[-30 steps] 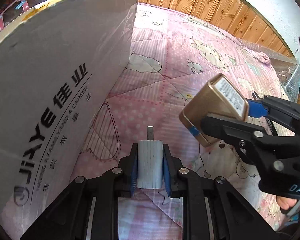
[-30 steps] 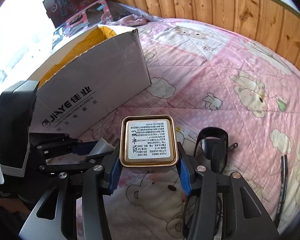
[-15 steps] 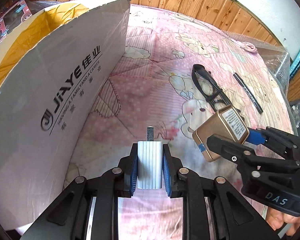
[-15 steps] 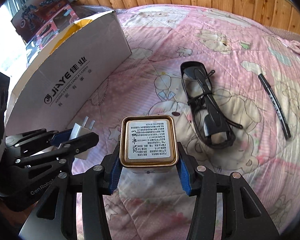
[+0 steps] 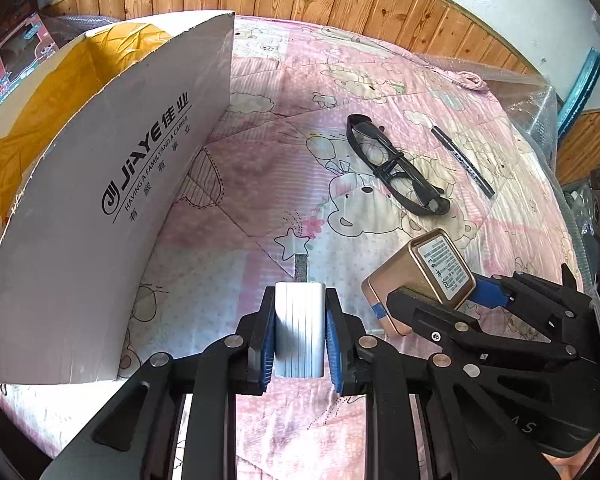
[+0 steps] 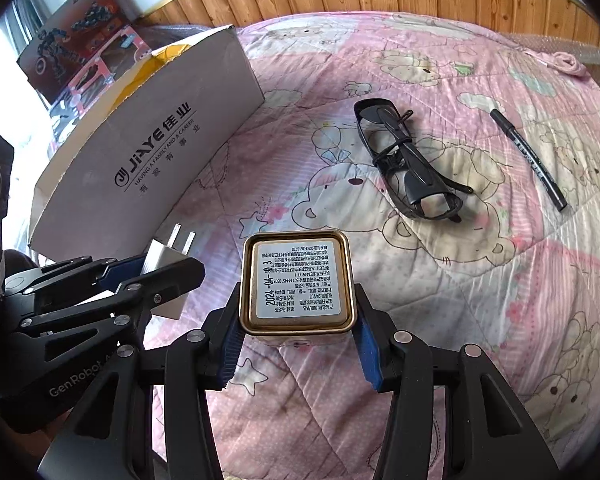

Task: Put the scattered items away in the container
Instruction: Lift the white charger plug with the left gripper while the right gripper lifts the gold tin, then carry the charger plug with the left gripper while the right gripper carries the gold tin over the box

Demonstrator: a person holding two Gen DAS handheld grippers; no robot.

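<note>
Over the pink cartoon-print quilt (image 6: 480, 280) the left gripper (image 5: 299, 336) has its blue pads pressed on both sides of a white plug adapter (image 5: 299, 330), prongs pointing forward, while just beside it the right gripper (image 6: 298, 344) is clamped around a gold tin (image 6: 297, 282) with a printed label facing up. Both are held above the bedding, near the open cardboard box (image 6: 172, 136) that stands to their left with its white printed wall towards them. Farther out on the quilt lie black glasses (image 6: 410, 168) and, apart from them, a black marker pen (image 6: 530, 158), both untouched
</note>
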